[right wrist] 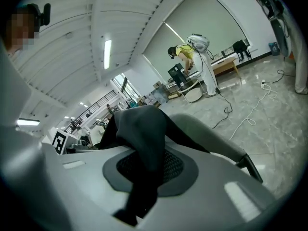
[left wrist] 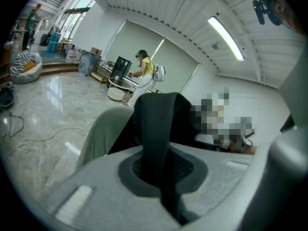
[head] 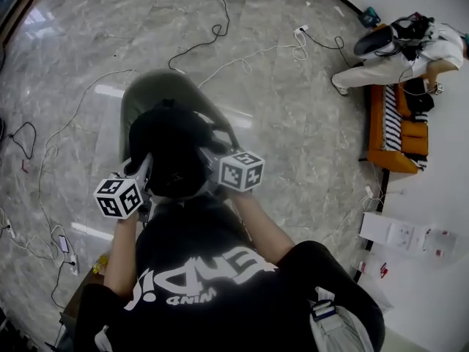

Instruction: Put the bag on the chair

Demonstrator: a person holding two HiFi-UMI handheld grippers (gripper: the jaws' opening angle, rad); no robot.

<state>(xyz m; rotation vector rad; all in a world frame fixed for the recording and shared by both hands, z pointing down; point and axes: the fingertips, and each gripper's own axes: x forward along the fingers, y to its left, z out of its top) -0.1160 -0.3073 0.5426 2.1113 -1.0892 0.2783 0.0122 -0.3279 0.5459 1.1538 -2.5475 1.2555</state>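
A black bag (head: 172, 149) hangs over the seat of a grey-green chair (head: 157, 90); I cannot tell whether it rests on the seat. My left gripper (head: 143, 171) is at the bag's left side, shut on a black strap (left wrist: 156, 138) that runs up between its jaws. The right gripper (head: 211, 161) is at the bag's right side, shut on another dark strap (right wrist: 144, 138). In the left gripper view the chair's back (left wrist: 103, 129) rises just behind the strap. It also shows beyond the strap in the right gripper view, the chair (right wrist: 211, 129). The bag's lower part is hidden.
Cables (head: 212, 35) trail across the marble floor around the chair. An orange sofa (head: 396, 134) with a person sitting by it (head: 396, 50) stands at the far right. Another person in yellow (left wrist: 144, 69) stands at a desk. White boxes (head: 403, 235) lie by the right wall.
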